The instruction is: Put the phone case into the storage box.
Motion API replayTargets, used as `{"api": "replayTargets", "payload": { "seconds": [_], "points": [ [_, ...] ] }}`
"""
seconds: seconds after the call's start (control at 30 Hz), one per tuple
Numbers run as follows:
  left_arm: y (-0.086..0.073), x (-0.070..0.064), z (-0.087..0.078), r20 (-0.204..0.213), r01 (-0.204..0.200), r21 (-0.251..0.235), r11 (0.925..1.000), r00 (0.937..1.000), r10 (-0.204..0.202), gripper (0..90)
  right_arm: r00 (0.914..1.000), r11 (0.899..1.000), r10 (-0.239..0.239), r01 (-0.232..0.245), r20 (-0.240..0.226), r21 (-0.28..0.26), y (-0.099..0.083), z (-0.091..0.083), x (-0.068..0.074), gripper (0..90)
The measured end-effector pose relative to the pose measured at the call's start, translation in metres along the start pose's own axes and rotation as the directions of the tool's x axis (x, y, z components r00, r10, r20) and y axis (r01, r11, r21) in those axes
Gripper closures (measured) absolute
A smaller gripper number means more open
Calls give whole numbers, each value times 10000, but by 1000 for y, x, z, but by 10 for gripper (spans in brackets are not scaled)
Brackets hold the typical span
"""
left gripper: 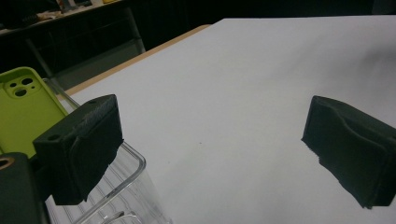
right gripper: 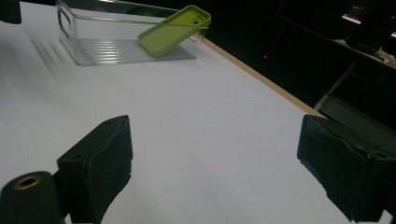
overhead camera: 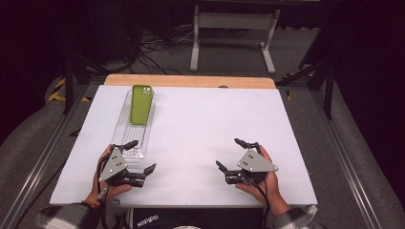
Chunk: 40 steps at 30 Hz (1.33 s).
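A white rectangular table top (overhead camera: pixel 200 138) with a pale wooden strip along its far edge carries a clear plastic rectangular tray (overhead camera: pixel 125 136) on its left side. A lime-green phone case (overhead camera: pixel 142 104) with camera cut-outs lies tilted in that tray, its camera end propped up on the tray's far rim and its other end down inside on the ribbed floor; the right gripper view shows this slant plainly (right gripper: pixel 173 29).

The left gripper (overhead camera: pixel 141 156), held in the person's left hand (overhead camera: pixel 102 183), sits near the front-left of the table, just beside the tray's near end. Its 2 black jaws stand wide apart with nothing between them; in the left gripper view 1 jaw overlaps the tray's near corner (left gripper: pixel 126 186).

The right gripper (overhead camera: pixel 228 153), held in the person's right hand (overhead camera: pixel 267 179), rests at the front-right, well apart from the tray. Its 2 jaws are also spread wide, empty, over bare table.
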<state>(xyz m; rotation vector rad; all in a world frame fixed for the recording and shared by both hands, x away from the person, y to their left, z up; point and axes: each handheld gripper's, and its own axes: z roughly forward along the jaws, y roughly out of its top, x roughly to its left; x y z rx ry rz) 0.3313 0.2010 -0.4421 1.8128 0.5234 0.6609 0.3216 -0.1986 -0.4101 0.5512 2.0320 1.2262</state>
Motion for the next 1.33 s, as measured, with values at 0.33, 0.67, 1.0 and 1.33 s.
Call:
{"api": "replayTargets", "payload": {
  "seconds": [0.33,0.67,1.0,1.33],
  "points": [
    [0,2,-3,-17,164,-35,9999,9999,-164,54,9998,9999,-167,167,-54,-22,2,0,4,114],
    [-1,3,0,84,137,175,9998,9999,-139,56,9999,10000,-85,85,64,-10,1,0,2,117],
    [-1,2,1,160,80,231,9997,9998,-84,61,9999,10000,-72,72,78,25,0,-1,0,118],
    [-1,0,6,186,-127,398,9991,9998,119,61,10000,9999,11,-11,-35,148,-2,1,0,118]
  ]
}}
